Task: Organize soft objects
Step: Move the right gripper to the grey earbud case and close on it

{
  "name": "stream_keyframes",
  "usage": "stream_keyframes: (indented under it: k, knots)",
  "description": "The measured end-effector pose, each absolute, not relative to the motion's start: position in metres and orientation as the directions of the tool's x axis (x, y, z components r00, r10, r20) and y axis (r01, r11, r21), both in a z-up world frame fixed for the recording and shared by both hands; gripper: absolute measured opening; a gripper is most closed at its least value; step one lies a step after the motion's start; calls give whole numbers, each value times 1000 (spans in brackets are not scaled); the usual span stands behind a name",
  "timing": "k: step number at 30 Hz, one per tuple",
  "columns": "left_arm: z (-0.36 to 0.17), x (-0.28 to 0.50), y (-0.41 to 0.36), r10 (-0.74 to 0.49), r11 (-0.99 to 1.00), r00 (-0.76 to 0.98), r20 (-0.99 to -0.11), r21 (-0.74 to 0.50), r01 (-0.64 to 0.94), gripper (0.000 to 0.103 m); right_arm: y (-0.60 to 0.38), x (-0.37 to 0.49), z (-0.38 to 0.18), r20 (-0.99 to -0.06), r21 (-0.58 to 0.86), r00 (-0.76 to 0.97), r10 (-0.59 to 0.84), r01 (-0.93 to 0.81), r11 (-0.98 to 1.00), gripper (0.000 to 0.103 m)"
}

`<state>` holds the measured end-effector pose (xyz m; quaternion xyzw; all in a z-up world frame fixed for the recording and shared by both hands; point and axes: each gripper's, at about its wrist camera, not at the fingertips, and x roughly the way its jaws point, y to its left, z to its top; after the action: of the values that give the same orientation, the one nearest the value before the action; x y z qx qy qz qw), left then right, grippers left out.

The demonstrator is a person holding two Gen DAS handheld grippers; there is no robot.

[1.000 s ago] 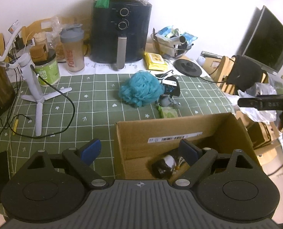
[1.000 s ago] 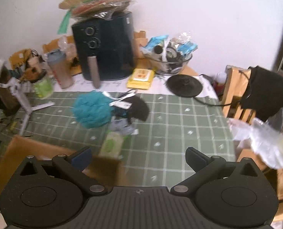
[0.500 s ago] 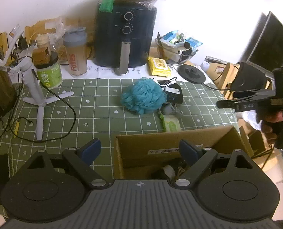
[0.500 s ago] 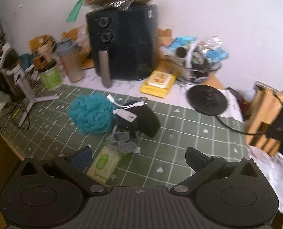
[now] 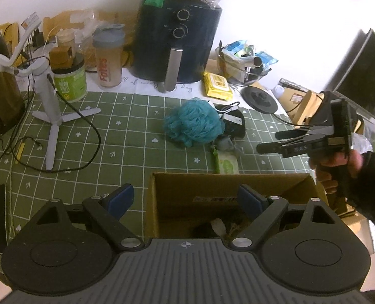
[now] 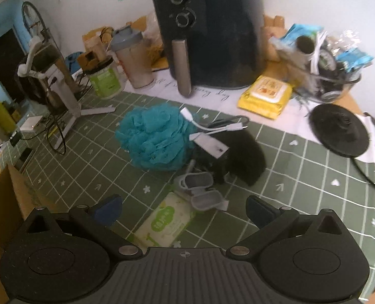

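Soft objects are gathered in a small heap ahead of the right gripper (image 6: 183, 209): a teal mesh bath pouf (image 6: 154, 138), a black fuzzy item (image 6: 243, 157) just beside it to the right, a grey silicone case (image 6: 200, 190) in front, and a green wet-wipe pack (image 6: 165, 223) lying nearest, just short of the gap between the fingertips. White adapter cables (image 6: 210, 129) are draped across the top of the pouf and the black item. The right gripper's jaws stand wide with nothing between them; the left gripper (image 5: 184, 198) is likewise spread and empty, held over the near wall of the cardboard box (image 5: 228, 187), in which a few items, too dim to be named, already seem to lie.

The step in hand is judged to be a reach for the next soft piece. For a clean pick, one item should be singled out rather than the heap; the wipe pack is closest and flattest, so the fingers should be brought down on either side of its narrow width and closed gently. If the pouf is chosen, the cables should be cleared first, lest they be dragged along. The grey case is touching the pack and could be nudged.
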<state>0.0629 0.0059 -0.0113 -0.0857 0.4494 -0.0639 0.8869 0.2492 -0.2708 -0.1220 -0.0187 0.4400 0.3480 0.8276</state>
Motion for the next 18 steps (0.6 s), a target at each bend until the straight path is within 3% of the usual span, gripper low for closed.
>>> stream_keyframes:
  k: [14,18]
  knots:
    - [-19,57,18,-142,977,555,-819,-206,-55,90,-245,289,-175,-755,341,307,579,-570,747,101]
    - [-23,54,22,-131,974,543,-829,-210,-85,90,-239,303,-191,-761,366,291,580,-546,754,96]
